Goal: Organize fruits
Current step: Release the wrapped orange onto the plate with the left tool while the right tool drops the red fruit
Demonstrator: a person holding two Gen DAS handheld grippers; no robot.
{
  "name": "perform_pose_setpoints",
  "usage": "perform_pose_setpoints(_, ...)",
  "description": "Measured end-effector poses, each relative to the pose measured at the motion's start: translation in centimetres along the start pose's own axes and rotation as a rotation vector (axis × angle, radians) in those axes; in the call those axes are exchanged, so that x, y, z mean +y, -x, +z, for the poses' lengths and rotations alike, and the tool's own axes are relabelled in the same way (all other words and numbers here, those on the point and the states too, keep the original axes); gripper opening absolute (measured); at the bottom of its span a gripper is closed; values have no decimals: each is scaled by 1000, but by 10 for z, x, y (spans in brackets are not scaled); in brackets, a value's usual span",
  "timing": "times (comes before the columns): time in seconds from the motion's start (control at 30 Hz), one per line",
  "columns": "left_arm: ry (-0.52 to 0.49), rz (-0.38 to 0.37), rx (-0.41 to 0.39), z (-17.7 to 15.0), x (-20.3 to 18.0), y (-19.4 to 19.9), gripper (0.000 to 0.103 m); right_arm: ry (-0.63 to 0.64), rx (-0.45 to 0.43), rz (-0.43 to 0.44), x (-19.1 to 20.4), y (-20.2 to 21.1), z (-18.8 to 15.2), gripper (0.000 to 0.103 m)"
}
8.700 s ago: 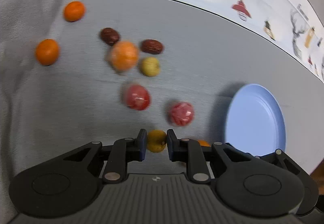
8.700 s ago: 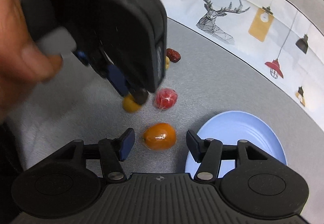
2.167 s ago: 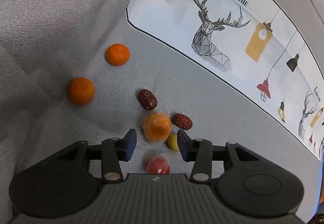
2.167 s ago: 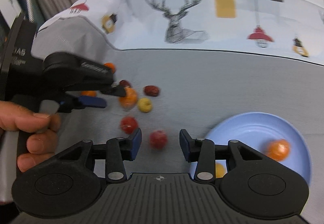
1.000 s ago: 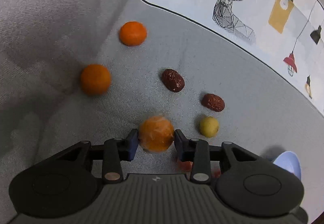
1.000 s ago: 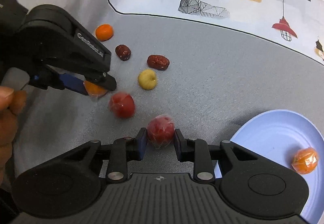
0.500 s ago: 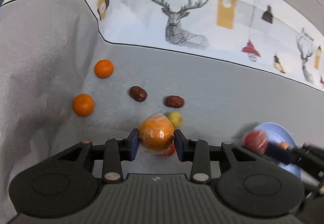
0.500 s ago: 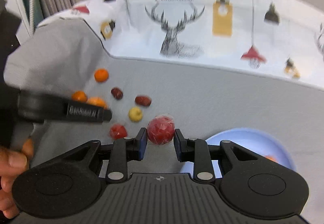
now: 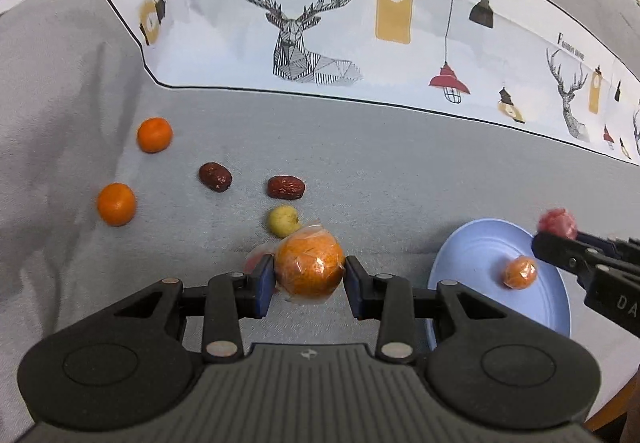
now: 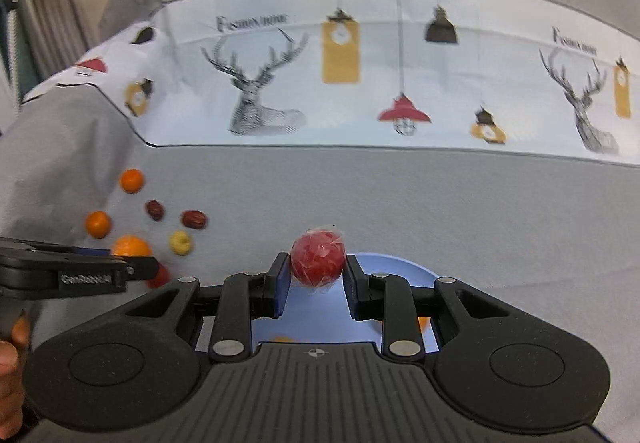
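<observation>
your right gripper (image 10: 316, 281), pinching the red fruit (image 10: 317, 262), is over the plate (image 10: 404, 267) rim, nearer than your left gripper (image 9: 309, 279), pinching the orange (image 9: 310, 262) left of the plate.

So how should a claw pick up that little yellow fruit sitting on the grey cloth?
Take the yellow fruit across its round middle, coming down from above. It is nearly a ball, so any two opposite sides would probably hold. Pinching left to right looks safest: the cloth is bare there, while the wrapped orange in the left claw sits close in front.
</observation>
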State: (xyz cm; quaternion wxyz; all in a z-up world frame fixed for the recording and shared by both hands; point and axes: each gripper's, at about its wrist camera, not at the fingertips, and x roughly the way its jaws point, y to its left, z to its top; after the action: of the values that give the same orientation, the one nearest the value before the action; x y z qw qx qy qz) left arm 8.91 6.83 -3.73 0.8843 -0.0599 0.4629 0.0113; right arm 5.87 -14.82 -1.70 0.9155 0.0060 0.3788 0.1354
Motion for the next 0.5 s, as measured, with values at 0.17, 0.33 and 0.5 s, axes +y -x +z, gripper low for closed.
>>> perform_pose_setpoints(0.17, 3, -25, -3, 7, -4, -8, 41, 6, 9, -26, -8, -7, 1, 30)
perform_pose_setpoints(0.33, -23, -71, -37, 9, -17, -6, 41, 1, 23, -41, -12, -11, 1, 30)
perform_pose_setpoints(0.5, -53, -99, -114, 10, -29, 4, 41, 6, 34, -67, -14, -13, 1, 30)
